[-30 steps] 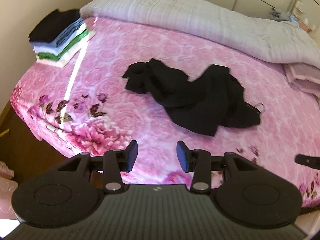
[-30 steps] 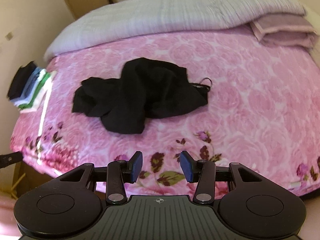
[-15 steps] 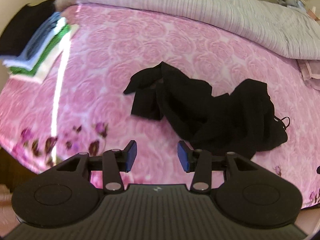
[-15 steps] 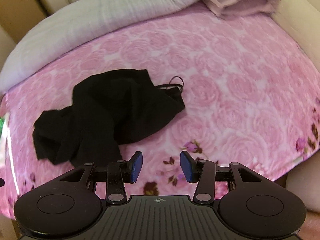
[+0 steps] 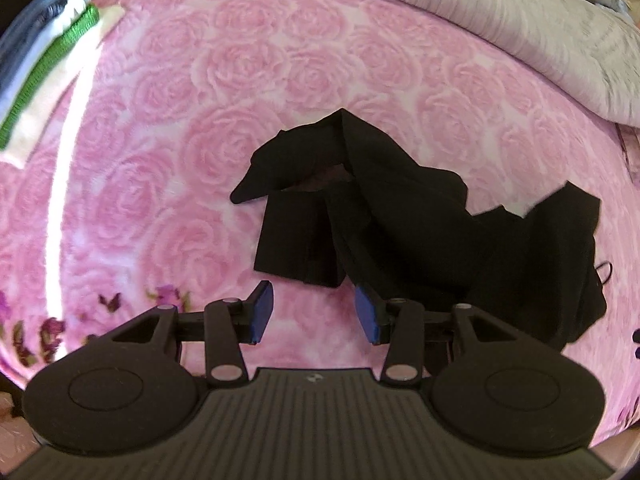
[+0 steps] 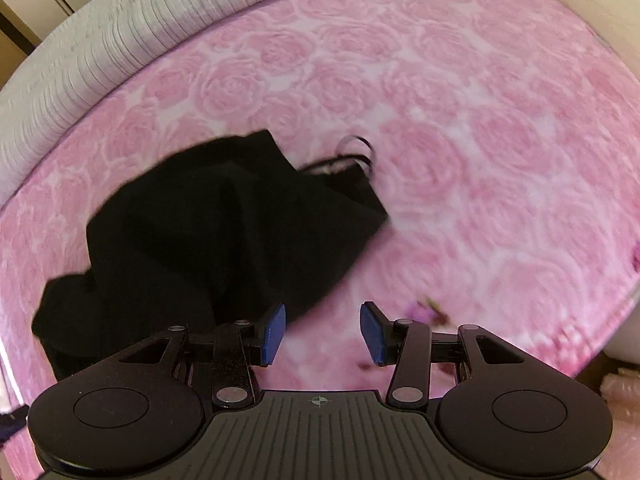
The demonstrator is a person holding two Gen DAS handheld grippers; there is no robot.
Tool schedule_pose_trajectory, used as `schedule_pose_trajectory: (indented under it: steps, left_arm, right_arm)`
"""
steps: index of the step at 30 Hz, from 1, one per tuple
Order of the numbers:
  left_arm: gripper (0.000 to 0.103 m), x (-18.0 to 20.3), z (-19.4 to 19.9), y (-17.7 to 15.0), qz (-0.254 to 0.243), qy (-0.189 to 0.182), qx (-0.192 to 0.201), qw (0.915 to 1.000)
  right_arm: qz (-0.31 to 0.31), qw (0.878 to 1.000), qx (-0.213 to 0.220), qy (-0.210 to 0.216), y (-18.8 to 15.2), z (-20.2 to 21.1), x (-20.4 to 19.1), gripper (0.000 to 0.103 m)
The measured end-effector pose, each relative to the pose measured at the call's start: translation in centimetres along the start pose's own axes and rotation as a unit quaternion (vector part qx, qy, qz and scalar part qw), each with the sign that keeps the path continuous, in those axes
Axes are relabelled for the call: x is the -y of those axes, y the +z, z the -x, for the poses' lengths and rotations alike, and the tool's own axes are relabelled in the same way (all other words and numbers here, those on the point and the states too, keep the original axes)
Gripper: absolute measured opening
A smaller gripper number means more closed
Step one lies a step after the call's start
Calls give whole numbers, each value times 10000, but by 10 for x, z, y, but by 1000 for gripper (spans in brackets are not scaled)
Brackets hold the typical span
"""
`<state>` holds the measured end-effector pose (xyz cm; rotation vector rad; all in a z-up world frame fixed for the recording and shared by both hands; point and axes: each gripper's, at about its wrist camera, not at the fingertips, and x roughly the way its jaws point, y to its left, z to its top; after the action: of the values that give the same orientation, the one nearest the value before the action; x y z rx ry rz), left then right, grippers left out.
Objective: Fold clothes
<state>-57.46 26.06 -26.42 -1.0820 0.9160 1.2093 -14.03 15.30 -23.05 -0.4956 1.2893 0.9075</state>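
A crumpled black garment (image 5: 420,232) lies mid-bed on the pink rose blanket (image 5: 160,160) (a folded stack (image 5: 48,48) sits far left). The left hand-held gripper (image 5: 314,314) and right hand-held gripper (image 6: 322,334) hover near its near edge, both spread, holding nothing.

A home bedroom: a bed (image 5: 168,184) spread with a pink rose-print blanket fills both views. A grey ribbed quilt (image 5: 520,20) is bunched along the bed's far edge, and folded clothes (image 5: 36,60) are stacked at its far-left corner.
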Motion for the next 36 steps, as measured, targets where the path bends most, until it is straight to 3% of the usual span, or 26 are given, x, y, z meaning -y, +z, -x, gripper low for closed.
schedule_pose_trajectory:
  steps: [13,22,28,30,31,36]
  left_arm:
    - [41,-5,-50,40,518,32,-38,9986]
    - [41,-11,-70,61,796,139,-148,9966]
    - [41,-17,-79,57,947,112,-338,9949]
    - [41,-23,-81,51,1071,112,-455,9931]
    - [41,-27,-82,48,1140,116,-515,9921]
    - [41,-34,-87,28,1500,-197,-655,9863]
  right_arm:
    - [51,9983,183,550,117,-73,-83,46]
    - [-329,9956,-664,566,171,-153,-101,46]
    - [-442,9945,-915,267,174,-190,-95,45]
    - [-415,9940,-1008,109,172,-199,-91,20]
    - [-343,9942,-1020,83,169,-198,-87,2]
    - [-530,9961,-644,283,147,-154,-37,1]
